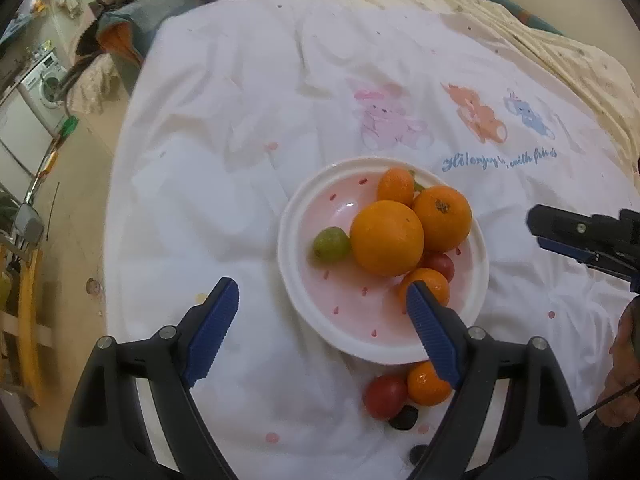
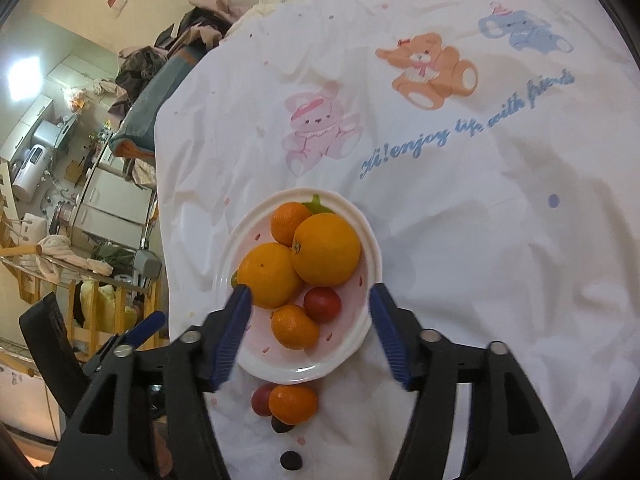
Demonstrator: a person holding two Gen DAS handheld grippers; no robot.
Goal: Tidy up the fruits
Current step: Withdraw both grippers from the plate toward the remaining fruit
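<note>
Fruit crowds the plate (right half); white cloth around lies open.

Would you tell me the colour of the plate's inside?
Pale pink with red flecks, white rim; plate shows best in left wrist view.

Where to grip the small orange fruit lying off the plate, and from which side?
Grip the small orange fruit across its widest middle, coming from above. The red tomato touches one side, a dark fruit another, and the plate rim is close, so side approaches look crowded.
</note>
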